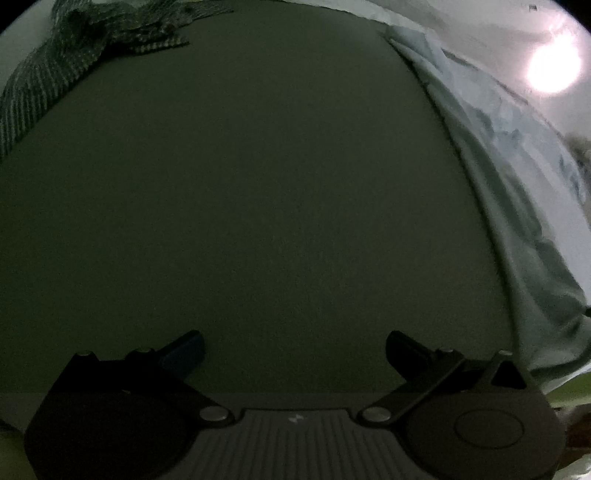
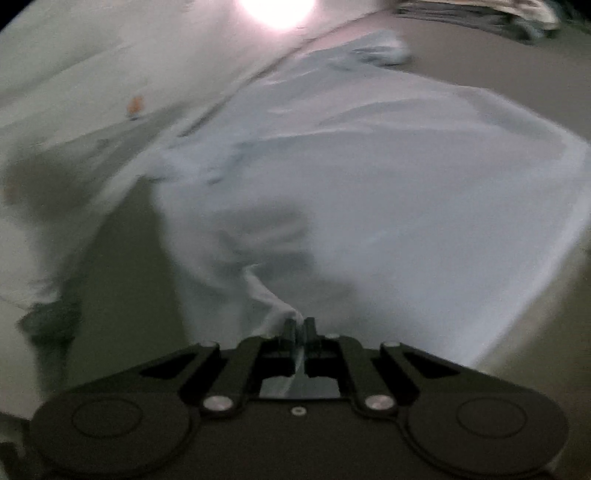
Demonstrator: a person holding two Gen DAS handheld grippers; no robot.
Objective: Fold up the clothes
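A pale blue-white garment (image 2: pixel 388 192) lies spread over the dark table, blurred by motion. My right gripper (image 2: pixel 300 325) is shut on a pinched fold of that garment, which runs up from between its fingers. In the left wrist view the same pale garment (image 1: pixel 517 177) hangs along the right side of the table. My left gripper (image 1: pixel 294 350) stands wide open just above the bare dark table surface (image 1: pixel 258 184), with nothing between its fingers.
A dark checked cloth (image 1: pixel 74 48) lies bunched at the table's far left corner. A stack of folded clothes (image 2: pixel 480 14) sits at the far right. A bright lamp glare (image 1: pixel 552 70) shines on the pale wall behind.
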